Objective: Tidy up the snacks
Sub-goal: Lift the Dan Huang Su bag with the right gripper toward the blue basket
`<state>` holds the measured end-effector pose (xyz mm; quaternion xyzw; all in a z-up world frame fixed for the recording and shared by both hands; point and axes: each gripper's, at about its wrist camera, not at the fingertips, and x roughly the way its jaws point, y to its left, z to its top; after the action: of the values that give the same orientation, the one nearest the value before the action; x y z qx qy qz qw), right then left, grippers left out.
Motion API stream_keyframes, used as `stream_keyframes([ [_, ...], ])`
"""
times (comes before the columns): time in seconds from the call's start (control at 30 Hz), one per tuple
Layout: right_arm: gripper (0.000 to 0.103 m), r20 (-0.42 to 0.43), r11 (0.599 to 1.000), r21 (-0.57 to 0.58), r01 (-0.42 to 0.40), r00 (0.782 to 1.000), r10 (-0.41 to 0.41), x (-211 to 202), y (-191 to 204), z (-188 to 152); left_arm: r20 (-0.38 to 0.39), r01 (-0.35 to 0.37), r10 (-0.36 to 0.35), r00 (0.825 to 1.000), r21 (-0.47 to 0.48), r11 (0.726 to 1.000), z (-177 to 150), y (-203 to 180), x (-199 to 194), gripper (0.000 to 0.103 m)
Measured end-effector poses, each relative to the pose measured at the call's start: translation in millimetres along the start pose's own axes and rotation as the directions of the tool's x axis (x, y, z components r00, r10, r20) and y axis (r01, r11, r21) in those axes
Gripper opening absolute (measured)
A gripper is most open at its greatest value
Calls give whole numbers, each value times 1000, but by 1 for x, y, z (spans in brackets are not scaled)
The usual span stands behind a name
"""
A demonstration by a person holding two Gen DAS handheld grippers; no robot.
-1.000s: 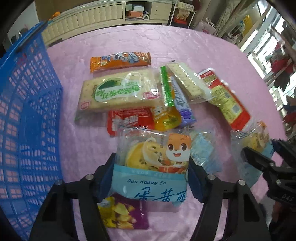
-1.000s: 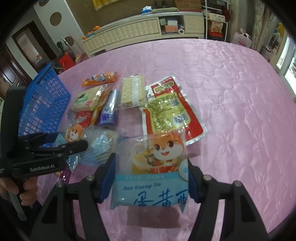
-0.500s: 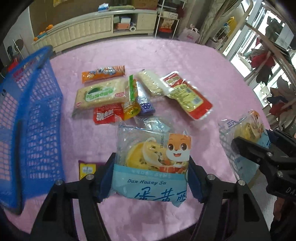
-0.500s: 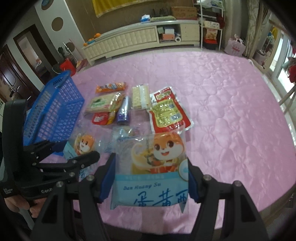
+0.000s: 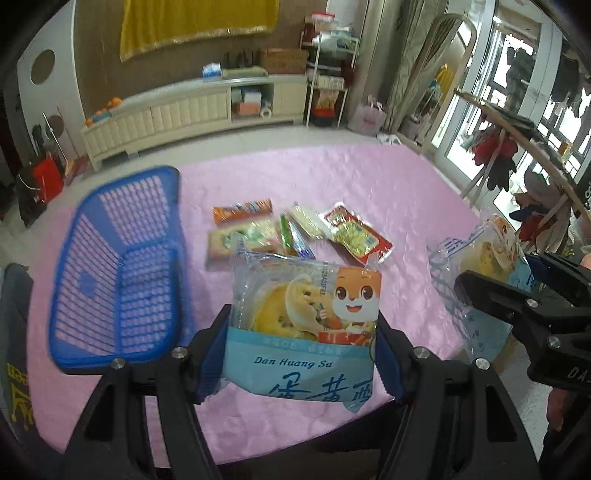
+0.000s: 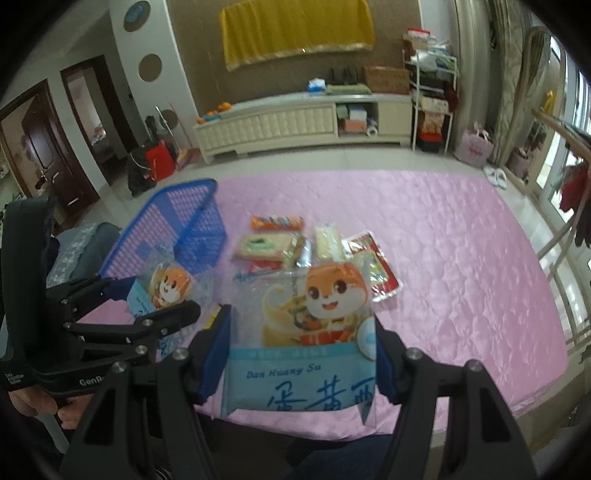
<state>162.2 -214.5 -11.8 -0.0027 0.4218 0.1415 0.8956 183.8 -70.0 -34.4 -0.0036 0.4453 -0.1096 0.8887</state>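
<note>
1. Snacks lay in a loose cluster on a pink quilted tablecloth (image 5: pixel 369 177), seen from two gripper-mounted cameras held above the table's near edge.
2. The left gripper (image 5: pixel 301 347) was clamped on a pale blue pastry packet (image 5: pixel 306 325) printed with an orange cartoon animal and the words "Dan Huang Su"; its blue pads pressed both sides of the packet, which was held clear above the table.
3. The right gripper (image 6: pixel 301 350) was clamped the same way on a second pastry packet (image 6: pixel 306 332) of the same design, also lifted off the cloth.
4. Each gripper showed in the other's view: the right one at the right edge of the left camera, the left one at the left edge of the right camera, with a hand (image 6: pixel 37 402) on its handle.
5. A blue mesh basket (image 5: pixel 118 280) stood on the cloth to the left of the cluster; its inside looked bare as far as could be seen.
6. On the cloth beyond the held packets lay an orange wrapper (image 5: pixel 242 210), a long cracker pack with a green label (image 5: pixel 243 240), a pale cracker pack (image 5: pixel 306 219) and a red and yellow pouch (image 5: pixel 356 236), some overlapping.
7. A cream sideboard (image 6: pixel 295 122) stood against the far wall beneath a yellow hanging cloth (image 6: pixel 295 29).
</note>
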Motion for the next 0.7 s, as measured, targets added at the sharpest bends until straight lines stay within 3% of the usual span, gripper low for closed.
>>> stream_keyframes([
  [0.3,70,69,999,-46,5,998,-1,-17,50,19,88,-36,38,995,-24,999,2,42,-55,67],
  [0.7,70,73,985,-166,-46,996,59,14,124,56,133,-89,98,986,-70,994,17,102,-86,67],
])
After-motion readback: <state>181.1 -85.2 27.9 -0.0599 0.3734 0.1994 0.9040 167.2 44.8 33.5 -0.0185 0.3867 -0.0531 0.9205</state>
